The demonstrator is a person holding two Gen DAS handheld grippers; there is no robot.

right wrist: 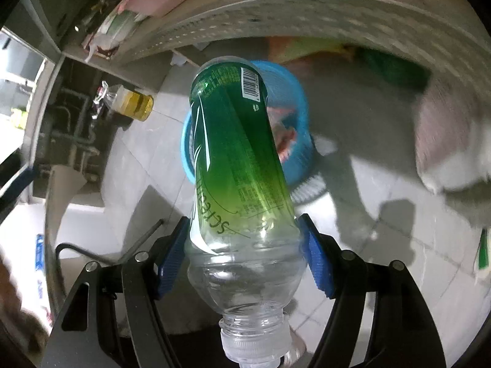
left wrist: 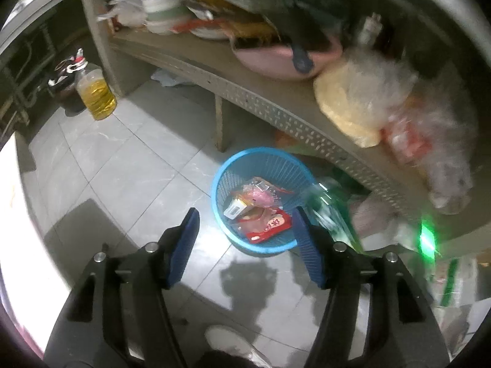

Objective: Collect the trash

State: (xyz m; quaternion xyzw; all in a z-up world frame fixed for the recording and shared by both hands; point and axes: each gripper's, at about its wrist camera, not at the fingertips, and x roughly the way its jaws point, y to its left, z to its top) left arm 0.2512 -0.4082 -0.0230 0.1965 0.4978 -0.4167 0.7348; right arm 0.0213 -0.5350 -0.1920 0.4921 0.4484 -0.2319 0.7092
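- I am in the carrying step: my right gripper pinches a clear plastic bottle with a green label and holds it above the tiled floor, aimed toward the round blue plastic mesh basket.
- My right pads press on the bottle's lower shoulder from both sides; its white cap points back toward me and its base points away, overlapping the basket's rim in my view.
- My left gripper has its jaws spread with nothing between them; through the gap I see the same basket, which already holds crumpled red and pink wrappers.
- In my left view the bottle shows as a green blur just beside my right-hand finger, close to the basket's edge.
- Next, I judge, I must bring the bottle fully over the basket's mouth before I let go; it is long and tilted, so a release too soon could bounce it off the rim onto the floor.
- The basket stands just in front of a beige perforated shelf, which leaves little room behind it.
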